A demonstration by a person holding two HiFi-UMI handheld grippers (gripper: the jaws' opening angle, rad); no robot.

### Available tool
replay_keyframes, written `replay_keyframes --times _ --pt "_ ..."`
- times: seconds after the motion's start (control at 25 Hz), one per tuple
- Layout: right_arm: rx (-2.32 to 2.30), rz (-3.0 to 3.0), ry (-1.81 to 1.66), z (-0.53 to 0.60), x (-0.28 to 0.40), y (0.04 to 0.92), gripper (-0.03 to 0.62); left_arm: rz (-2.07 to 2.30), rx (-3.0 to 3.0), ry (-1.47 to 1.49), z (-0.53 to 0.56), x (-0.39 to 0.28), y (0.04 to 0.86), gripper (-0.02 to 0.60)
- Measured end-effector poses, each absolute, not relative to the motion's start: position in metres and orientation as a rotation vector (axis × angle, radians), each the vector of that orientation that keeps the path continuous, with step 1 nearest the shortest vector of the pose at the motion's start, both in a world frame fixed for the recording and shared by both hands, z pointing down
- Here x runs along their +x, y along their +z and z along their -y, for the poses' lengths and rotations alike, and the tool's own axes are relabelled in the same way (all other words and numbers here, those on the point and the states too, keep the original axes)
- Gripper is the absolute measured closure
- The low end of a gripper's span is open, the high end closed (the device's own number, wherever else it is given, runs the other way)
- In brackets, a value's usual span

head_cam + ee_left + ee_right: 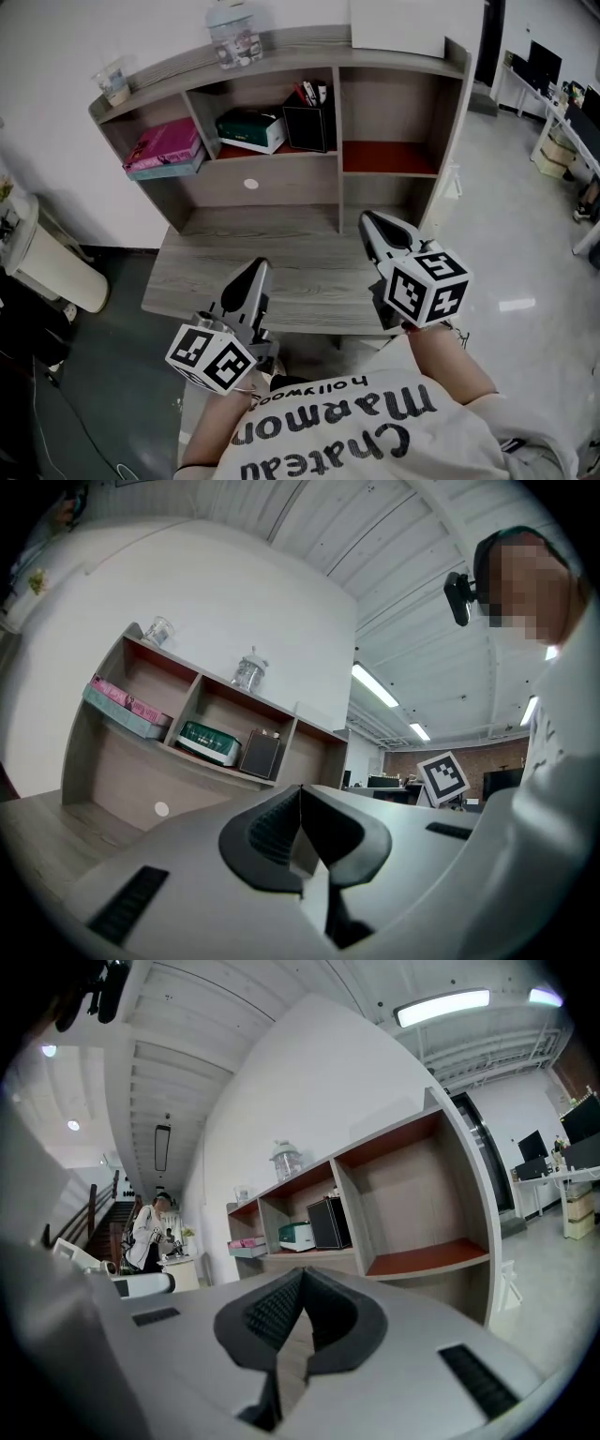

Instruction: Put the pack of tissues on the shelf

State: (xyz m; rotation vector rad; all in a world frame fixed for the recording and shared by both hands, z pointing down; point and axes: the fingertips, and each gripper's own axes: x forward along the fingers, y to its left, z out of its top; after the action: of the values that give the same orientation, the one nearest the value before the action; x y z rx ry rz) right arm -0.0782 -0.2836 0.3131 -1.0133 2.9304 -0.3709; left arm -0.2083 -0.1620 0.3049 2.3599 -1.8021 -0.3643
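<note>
Left tool and right tool are hovering pressed together, empty. Tissue pack lettering is blurring beyond reading; the shirt is showing "Chateau Marmon", upside down.

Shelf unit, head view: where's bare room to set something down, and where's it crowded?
Free: the red-floored right compartment, empty between divider and side wall; also the grey wood desktop under the shelves. Crowded: the middle compartment, green-and-white pack beside black box; left compartment holds a pink box.
</note>
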Motion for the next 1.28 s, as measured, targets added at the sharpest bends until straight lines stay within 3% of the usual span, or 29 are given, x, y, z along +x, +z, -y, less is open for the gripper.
replay_keyframes --times 1.28 --pt "-1.045 -3.019 -0.423 0.260 -0.040 0.354 0.586 1.804 2.296 -0.379 0.140 -0.174 0.328 0.565"
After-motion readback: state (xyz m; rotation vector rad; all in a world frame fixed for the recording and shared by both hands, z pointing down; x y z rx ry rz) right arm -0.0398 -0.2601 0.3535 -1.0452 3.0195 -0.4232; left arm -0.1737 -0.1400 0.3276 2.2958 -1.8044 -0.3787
